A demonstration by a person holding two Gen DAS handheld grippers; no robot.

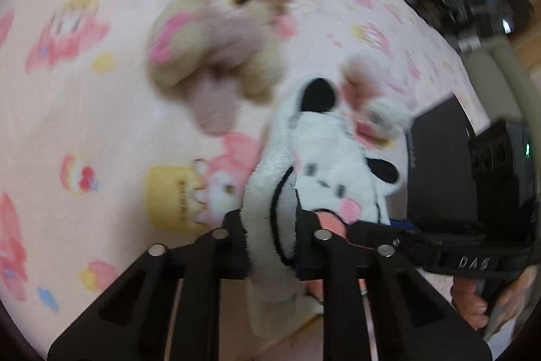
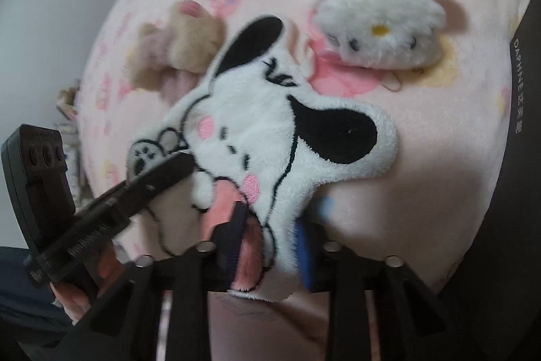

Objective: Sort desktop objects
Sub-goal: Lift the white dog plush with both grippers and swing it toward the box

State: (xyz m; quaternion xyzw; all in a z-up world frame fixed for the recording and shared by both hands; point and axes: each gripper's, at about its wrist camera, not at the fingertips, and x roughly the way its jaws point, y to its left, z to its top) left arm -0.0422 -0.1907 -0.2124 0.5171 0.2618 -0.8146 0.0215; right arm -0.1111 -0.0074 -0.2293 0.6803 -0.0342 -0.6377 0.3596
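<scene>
— Nearest the lens: right gripper (image 2: 267,246), jaws clamped on the flat white plush dog (image 2: 287,137), fleecy, black ears, pink tongue.

— Left gripper (image 1: 270,242)?

— Pinched shut on the same dog's (image 1: 324,171) edge, frame centre.

— Surroundings?

— Pink printed fleece blanket (image 2: 422,198). Tan bear (image 2: 182,49) upper left, fluffy white cat plush (image 2: 382,29) upper right; black box (image 2: 520,158) along right edge. Bare fleece lower right.

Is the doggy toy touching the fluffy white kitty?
Apart. The right wrist view shows pink blanket between the dog toy and the white kitty.
</scene>
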